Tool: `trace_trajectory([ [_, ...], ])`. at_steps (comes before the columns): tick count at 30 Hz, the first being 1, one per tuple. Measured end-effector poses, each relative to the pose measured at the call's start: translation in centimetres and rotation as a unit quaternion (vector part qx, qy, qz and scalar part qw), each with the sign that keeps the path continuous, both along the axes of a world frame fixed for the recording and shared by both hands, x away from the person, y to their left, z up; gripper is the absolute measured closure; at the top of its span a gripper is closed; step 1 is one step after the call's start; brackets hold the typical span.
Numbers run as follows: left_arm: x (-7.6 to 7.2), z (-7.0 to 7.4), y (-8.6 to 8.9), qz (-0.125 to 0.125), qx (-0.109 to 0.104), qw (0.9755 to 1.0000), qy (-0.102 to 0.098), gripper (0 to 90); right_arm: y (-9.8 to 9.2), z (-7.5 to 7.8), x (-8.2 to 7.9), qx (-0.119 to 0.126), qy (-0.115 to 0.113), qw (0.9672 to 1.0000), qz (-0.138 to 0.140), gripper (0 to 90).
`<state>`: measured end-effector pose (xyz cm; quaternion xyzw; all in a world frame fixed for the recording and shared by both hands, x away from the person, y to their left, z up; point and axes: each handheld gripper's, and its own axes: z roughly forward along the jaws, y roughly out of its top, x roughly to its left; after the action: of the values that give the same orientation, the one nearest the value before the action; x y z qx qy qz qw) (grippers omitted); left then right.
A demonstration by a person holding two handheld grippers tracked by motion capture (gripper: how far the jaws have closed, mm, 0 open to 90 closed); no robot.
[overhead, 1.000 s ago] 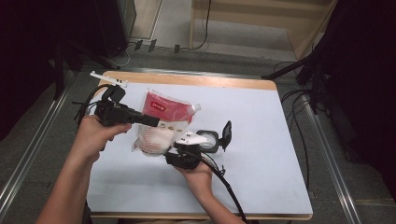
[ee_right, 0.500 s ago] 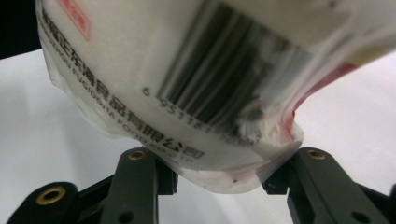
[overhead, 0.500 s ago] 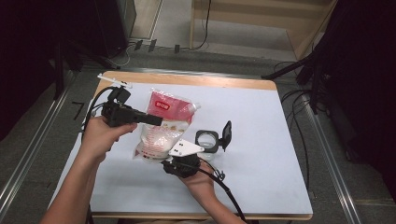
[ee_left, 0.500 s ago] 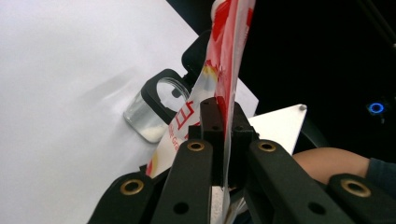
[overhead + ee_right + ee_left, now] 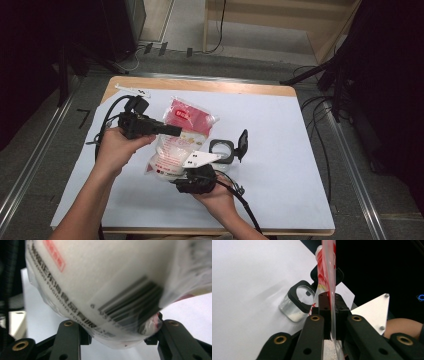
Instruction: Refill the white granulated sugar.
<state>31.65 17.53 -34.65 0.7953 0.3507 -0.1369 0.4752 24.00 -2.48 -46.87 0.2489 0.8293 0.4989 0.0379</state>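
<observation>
The broad rectangular desk (image 5: pixel 280 150), covered in a pale white sheet with a wooden strip along its far edge, carried everything. Above its middle, somewhat toward the left edge, a clear plastic bag with a red printed top and white powder inside (image 5: pixel 180 137) was held off the surface, tilted so that its red end pointed toward the far edge and its bulging white end toward the near edge. The left gripper (image 5: pixel 175 131), a black tool with a trailing cable, came in from the left edge side in the person's left hand (image 5: pixel 117 150); in the left gripper view its jaws were nearly closed, pinching the thin flat edge of the bag (image 5: pixel 332 290) between their pads, after easing open very slightly in the last moment. The right gripper (image 5: pixel 192 172), black with a grey three-cornered plate on top, sat below the bag nearer the near edge, borne by the right hand (image 5: pixel 217 197); in the right gripper view its jaws stood about half open, cradling the rounded, barcode-printed lower end of the bag (image 5: pixel 105 290) with a jaw pressed against each side. Just right of the bag, near the desk's centre, a small clear glass jar with a black flip-top lid standing open (image 5: pixel 222 149) rested on the sheet.
</observation>
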Motion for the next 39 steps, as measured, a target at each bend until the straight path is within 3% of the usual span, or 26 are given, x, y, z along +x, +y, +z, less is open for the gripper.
trace_trajectory([
  [2, 0.0, -0.2, -0.4, -0.007, -0.001, 1.0000, -0.006, 85.5, -0.3, 0.2, -0.1, 0.003, 0.002, 1.0000, 0.003, 54.2],
  [5, -0.2, -0.4, -1.1, -0.010, 0.010, 0.9994, -0.032, 83.6, -0.7, 0.1, -0.2, -0.002, 0.004, 1.0000, 0.000, 54.3],
  [8, -0.2, -0.8, -1.6, -0.012, 0.010, 0.9992, -0.037, 82.3, -1.0, -0.1, -0.2, 0.002, 0.013, 0.9999, 0.008, 55.1],
  [9, -0.2, -1.0, -1.9, -0.014, 0.018, 0.9993, -0.030, 82.1, -1.0, -0.1, -0.3, 0.001, 0.014, 0.9999, 0.008, 55.3],
  [12, -0.3, -1.3, -2.4, -0.015, 0.022, 0.9991, -0.032, 81.8, -0.7, -0.1, -0.5, 0.006, 0.026, 0.9994, 0.021, 56.8],
  [15, -0.3, -1.7, -2.7, -0.007, 0.012, 0.9997, -0.020, 81.7, -0.3, 0.0, -0.8, 0.007, 0.026, 0.9992, 0.029, 58.2],
  [23, -0.4, -1.8, -3.3, -0.006, 0.008, 0.9999, -0.014, 83.0, 0.0, 0.2, -1.2, 0.010, 0.025, 0.9995, 0.016, 58.3],
  [28, -0.8, -1.8, -4.2, -0.008, 0.012, 0.9998, -0.013, 81.8, 0.1, 0.0, -1.0, 0.022, 0.042, 0.9989, 0.010, 56.1],
  [33, -0.9, -2.2, -4.9, -0.005, 0.001, 1.0000, -0.007, 80.5, 0.3, -0.1, -1.2, 0.020, 0.047, 0.9987, -0.004, 54.1],
  [36, -0.8, -2.5, -5.1, -0.008, 0.014, 0.9998, -0.007, 78.9, 0.2, -0.2, -1.3, 0.019, 0.048, 0.9987, -0.004, 58.2],
  [39, -0.6, -2.7, -5.1, -0.009, 0.016, 0.9998, 0.008, 77.6, 0.2, -0.2, -1.3, 0.018, 0.057, 0.9982, 0.002, 58.8],
])
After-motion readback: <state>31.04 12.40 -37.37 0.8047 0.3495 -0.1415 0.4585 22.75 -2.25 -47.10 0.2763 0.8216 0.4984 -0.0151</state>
